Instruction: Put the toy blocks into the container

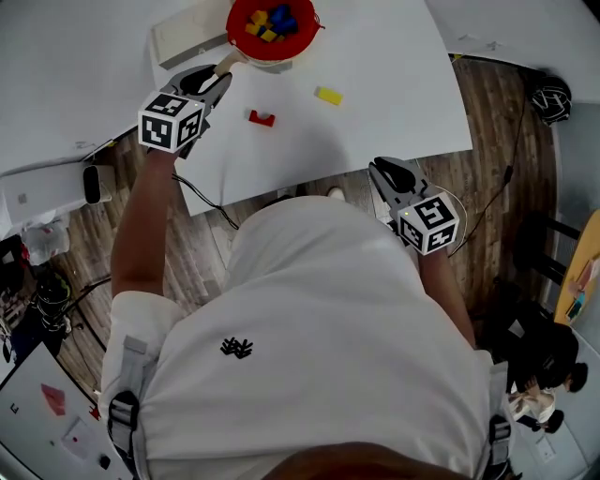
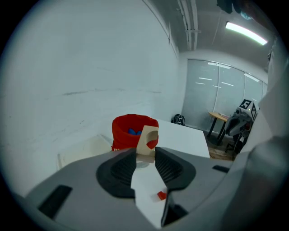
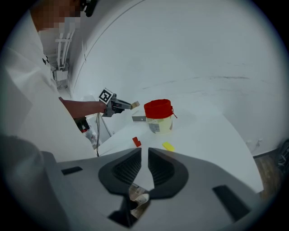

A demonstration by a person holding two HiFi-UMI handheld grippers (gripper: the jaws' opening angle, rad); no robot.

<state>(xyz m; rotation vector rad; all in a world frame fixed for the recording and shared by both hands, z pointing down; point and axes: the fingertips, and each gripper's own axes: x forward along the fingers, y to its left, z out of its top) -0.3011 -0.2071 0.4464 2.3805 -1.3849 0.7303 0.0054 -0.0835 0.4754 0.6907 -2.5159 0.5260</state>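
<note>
**A:** What have your jaws got?

**B:** My left gripper (image 2: 145,155) is pinching a pale wooden block with a rounded notch (image 2: 148,140). Both pads press its lower end, and the rest sticks up past the tips. I'm holding it off the white desk (image 1: 394,84), just beside the rim of the red-lined round container (image 1: 272,28), on its near left side and not over the opening.

**A:** And the right gripper?

**B:** My right gripper (image 3: 145,155) hangs by the desk's near edge, well apart from everything. Its jaws stand slightly spread, a narrow gap with nothing in it.

**A:** What's in the container?

**B:** Yellow and blue blocks (image 1: 268,22) lie on the bottom. I can't count them from here.

**A:** Anything loose on the desk?

**B:** Two pieces. A small red block (image 1: 262,118) sits near the left gripper, between it and the desk's near edge. A flat yellow block (image 1: 328,95) lies to its right, apart from it. A flat white box (image 1: 187,36) lies just left of the container.
</note>
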